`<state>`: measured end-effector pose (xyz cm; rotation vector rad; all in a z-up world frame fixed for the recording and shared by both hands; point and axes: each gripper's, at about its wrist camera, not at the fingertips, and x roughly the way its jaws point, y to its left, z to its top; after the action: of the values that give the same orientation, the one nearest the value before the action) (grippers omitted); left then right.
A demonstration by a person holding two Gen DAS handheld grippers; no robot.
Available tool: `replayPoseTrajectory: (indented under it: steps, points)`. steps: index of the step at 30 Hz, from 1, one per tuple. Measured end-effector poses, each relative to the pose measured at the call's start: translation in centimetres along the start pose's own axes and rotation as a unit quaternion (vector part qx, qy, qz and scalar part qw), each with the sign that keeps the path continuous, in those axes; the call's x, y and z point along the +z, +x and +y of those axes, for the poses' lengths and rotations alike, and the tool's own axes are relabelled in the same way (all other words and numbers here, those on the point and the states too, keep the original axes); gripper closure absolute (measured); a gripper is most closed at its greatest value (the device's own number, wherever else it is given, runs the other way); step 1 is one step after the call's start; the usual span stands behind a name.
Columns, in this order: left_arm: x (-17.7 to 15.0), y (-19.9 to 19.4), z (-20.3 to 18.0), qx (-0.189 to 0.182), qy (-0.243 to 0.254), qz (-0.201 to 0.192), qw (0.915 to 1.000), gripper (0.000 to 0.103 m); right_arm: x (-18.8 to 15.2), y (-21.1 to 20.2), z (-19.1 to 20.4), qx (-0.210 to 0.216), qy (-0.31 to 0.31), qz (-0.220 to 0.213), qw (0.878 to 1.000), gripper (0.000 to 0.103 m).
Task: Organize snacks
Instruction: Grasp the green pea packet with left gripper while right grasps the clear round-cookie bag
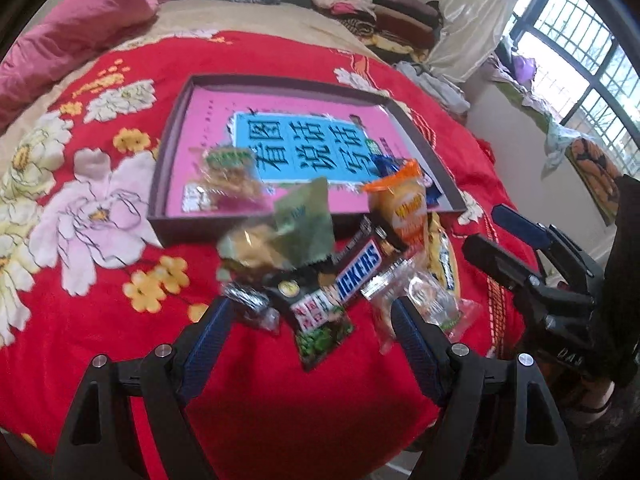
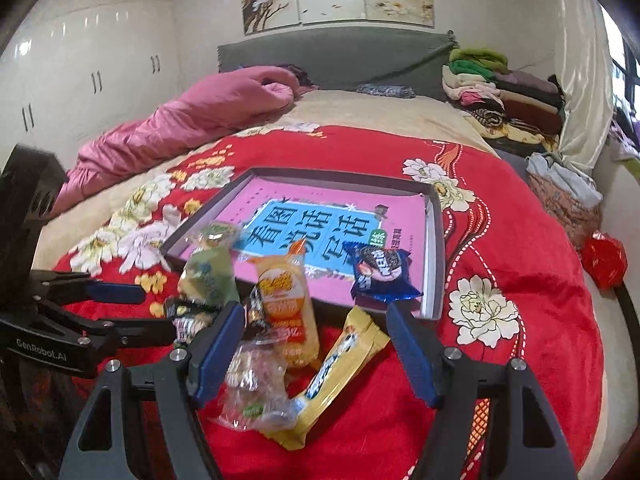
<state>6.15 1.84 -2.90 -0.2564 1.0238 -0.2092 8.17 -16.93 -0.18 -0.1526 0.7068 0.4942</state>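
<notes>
Red flowered blanket covers the bed, and a shallow dark tray with a pink book cover lining its bottom sits on it. Most of the snacks are piled just in front of the tray's near edge: a Snickers bar, a green packet, an orange-topped bag, a yellow bar, a clear candy bag and a dark packet with dice on it. Only two are inside the tray so far, a blue Oreo pack near the right corner and a greenish clear bag on the left. Left gripper is spread wide over the pile, holding nothing. Right gripper is wide too, empty, straddling the clear bag and the yellow bar
</notes>
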Motion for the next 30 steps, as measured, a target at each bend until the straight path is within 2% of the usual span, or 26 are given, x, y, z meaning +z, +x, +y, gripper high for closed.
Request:
replayPoseTrajectory:
  steps: [5, 14, 18, 22, 27, 28, 30]
  points:
    - [-0.8, 0.7, -0.4, -0.001, -0.005, 0.016, 0.9999, 0.022, -1.0, -0.2, 1.0, -0.005, -0.032, 0.015, 0.999, 0.03]
    - [-1.1, 1.2, 0.0, -0.002, -0.019, 0.026, 0.9995, 0.024, -2.3, 0.8, 3.1, 0.012, -0.08, 0.046, 0.996, 0.03]
    - [-1.0, 1.4, 0.0, -0.011, -0.023, 0.032, 0.9992, 0.036, -3.0, 1.8, 3.9, 0.015, -0.102, 0.063, 0.993, 0.03]
    - [-1.1, 1.8, -0.2, -0.019, -0.025, 0.039, 0.9987, 0.038, -3.3, 2.7, 4.7, 0.014, -0.122, 0.067, 0.99, 0.03]
    - [-1.0, 2.3, -0.3, -0.021, -0.03, 0.044, 0.9984, 0.038, -3.5, 3.6, 5.1, 0.018, -0.133, 0.071, 0.988, 0.043]
    - [-1.0, 2.4, -0.2, -0.021, -0.032, 0.044, 0.9983, 0.038, -3.5, 3.8, 5.2, 0.019, -0.135, 0.074, 0.988, 0.049]
    - [-0.8, 2.7, -0.3, -0.021, -0.036, 0.046, 0.9981, 0.038, -3.6, 4.2, 5.2, 0.017, -0.137, 0.079, 0.987, 0.05]
